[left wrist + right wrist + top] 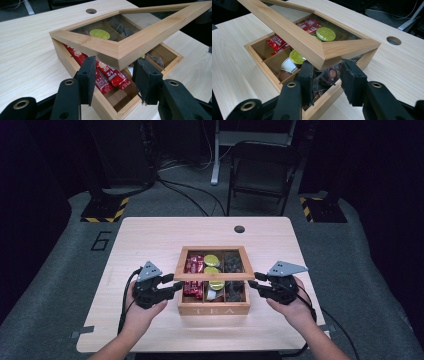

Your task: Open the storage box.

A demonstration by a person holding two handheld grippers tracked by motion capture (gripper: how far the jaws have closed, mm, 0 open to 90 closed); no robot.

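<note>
Item: wooden tea box (214,309), centre of worktop (150,235). Glazed lid (214,276) tilted up at the front. My left claw (176,284) and right claw (254,280) each clamp a front lid corner. Contents: red sachets (194,270), green-topped pods (211,260).

1. One light wooden table (150,240) with one round cable hole (239,229).
2. One wooden tea box (214,309) lettered "TEA", with three compartments across.
3. One glass-paned wooden lid (214,276), raised at its front edge.
4. Red foil sachets (110,75): several in one compartment; exact number cannot be told.
5. Green-topped round capsules (212,260): three seen from above.
6. Dark wrapped tea bags (329,75): several, uncountable.
7. Two black two-jaw grippers: left gripper (175,282), right gripper (255,281).
8. One dark folding chair (262,167).
</note>
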